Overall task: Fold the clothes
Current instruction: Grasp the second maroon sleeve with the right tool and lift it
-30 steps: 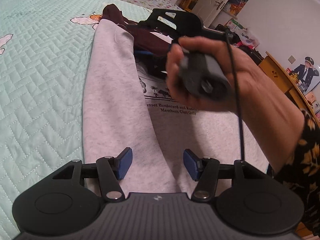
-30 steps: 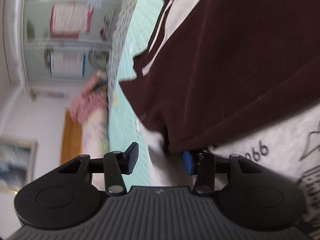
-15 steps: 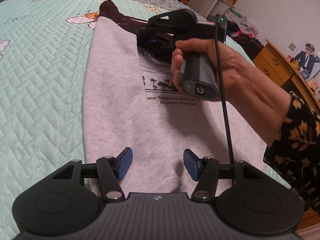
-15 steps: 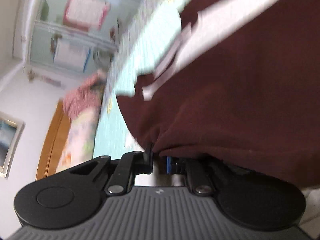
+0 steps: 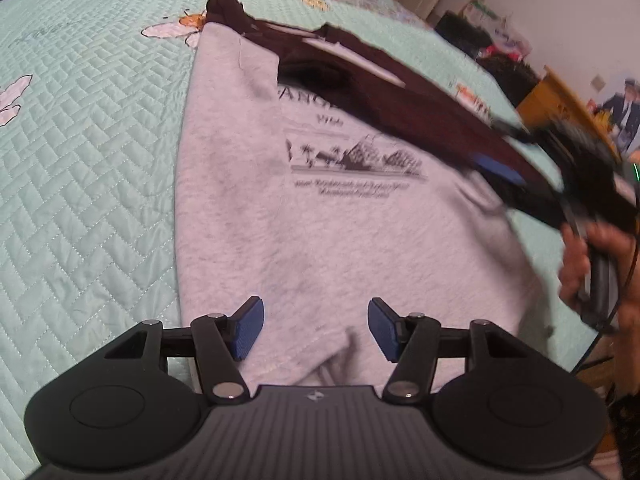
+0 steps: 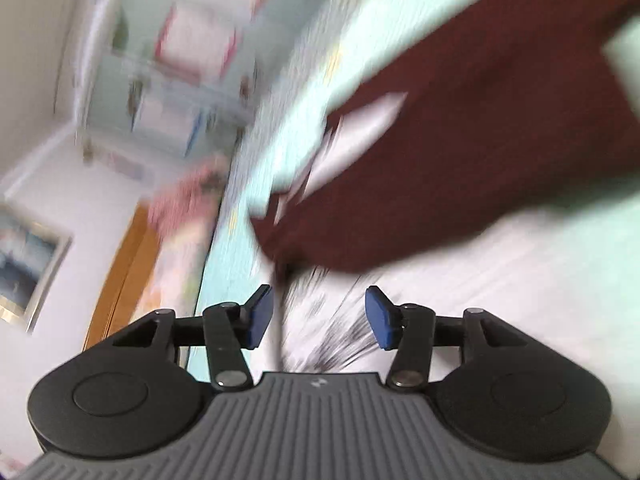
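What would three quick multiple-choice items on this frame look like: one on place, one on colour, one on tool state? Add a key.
1. Where does the grey sweatshirt lie?
A. On the quilted bedspread
B. On a wooden floor
C. Over a chair back

2. What colour is the sleeve stretched across the sweatshirt's chest?
A. Bright yellow
B. Dark maroon
C. Pale blue

3. How does the left tool stand?
A. Shut on the hem
B. Shut on the sleeve
C. Open, nothing between its pads

Key: 1 A, the left wrist view shows mint quilting on both sides of the shirt. 2 B, the sleeve reads dark maroon in both views. 3 C, its blue pads sit well apart over the hem, gripping no fabric.
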`<move>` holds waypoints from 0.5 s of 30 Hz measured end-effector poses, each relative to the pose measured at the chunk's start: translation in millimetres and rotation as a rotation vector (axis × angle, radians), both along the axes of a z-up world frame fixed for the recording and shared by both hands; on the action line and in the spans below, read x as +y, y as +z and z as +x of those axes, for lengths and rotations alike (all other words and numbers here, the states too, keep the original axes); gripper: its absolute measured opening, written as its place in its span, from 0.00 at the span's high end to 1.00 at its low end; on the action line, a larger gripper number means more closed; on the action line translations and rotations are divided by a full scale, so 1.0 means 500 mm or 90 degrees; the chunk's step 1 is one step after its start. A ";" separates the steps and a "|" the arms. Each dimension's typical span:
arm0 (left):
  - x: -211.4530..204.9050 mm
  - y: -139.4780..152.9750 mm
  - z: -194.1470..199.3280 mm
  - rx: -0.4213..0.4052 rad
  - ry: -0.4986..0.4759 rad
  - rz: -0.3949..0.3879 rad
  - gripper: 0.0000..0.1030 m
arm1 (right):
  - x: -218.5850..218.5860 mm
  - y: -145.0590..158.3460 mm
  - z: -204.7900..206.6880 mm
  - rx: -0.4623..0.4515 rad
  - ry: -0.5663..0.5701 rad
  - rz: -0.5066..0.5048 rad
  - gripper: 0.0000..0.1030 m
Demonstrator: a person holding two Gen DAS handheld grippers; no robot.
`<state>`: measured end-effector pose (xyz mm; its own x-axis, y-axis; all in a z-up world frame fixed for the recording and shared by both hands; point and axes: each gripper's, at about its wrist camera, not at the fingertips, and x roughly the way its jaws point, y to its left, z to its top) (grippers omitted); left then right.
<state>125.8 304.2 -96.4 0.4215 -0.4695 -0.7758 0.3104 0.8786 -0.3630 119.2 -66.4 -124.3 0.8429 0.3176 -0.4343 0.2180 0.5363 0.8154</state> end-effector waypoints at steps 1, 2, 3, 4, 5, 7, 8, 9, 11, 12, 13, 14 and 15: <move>-0.001 0.003 0.002 0.000 0.002 -0.007 0.41 | -0.037 0.012 -0.031 -0.011 -0.035 -0.017 0.44; -0.002 0.007 0.003 0.000 0.003 -0.014 0.41 | -0.074 0.024 -0.063 -0.022 -0.070 -0.035 0.40; -0.003 0.010 0.005 0.000 0.005 -0.021 0.41 | -0.108 0.024 -0.078 -0.015 -0.099 -0.044 0.37; -0.004 0.014 0.007 0.000 0.006 -0.029 0.41 | -0.139 0.016 -0.081 0.004 -0.120 -0.049 0.37; -0.005 0.017 0.009 0.000 0.008 -0.036 0.41 | -0.162 0.003 -0.074 0.029 -0.125 -0.041 0.36; -0.007 0.024 0.012 0.000 0.011 -0.050 0.41 | -0.198 -0.034 -0.055 0.075 -0.121 0.014 0.36; -0.008 0.026 0.014 0.001 0.013 -0.056 0.41 | -0.209 -0.056 -0.049 0.090 -0.116 0.069 0.36; -0.007 0.020 0.015 0.009 0.017 -0.056 0.41 | -0.213 -0.069 -0.041 0.093 -0.102 0.105 0.37; -0.006 0.008 0.019 0.026 0.025 -0.056 0.41 | -0.212 -0.084 -0.027 0.094 -0.074 0.149 0.37; -0.006 0.002 0.020 0.035 0.029 -0.056 0.41 | -0.210 -0.086 -0.024 0.098 -0.071 0.158 0.37; -0.005 -0.004 0.022 0.042 0.033 -0.056 0.41 | -0.209 -0.087 -0.022 0.102 -0.069 0.166 0.37; -0.005 -0.006 0.022 0.042 0.034 -0.054 0.41 | -0.208 -0.088 -0.021 0.106 -0.068 0.174 0.37; -0.006 -0.006 0.023 0.042 0.033 -0.053 0.41 | -0.205 -0.088 -0.021 0.110 -0.068 0.176 0.37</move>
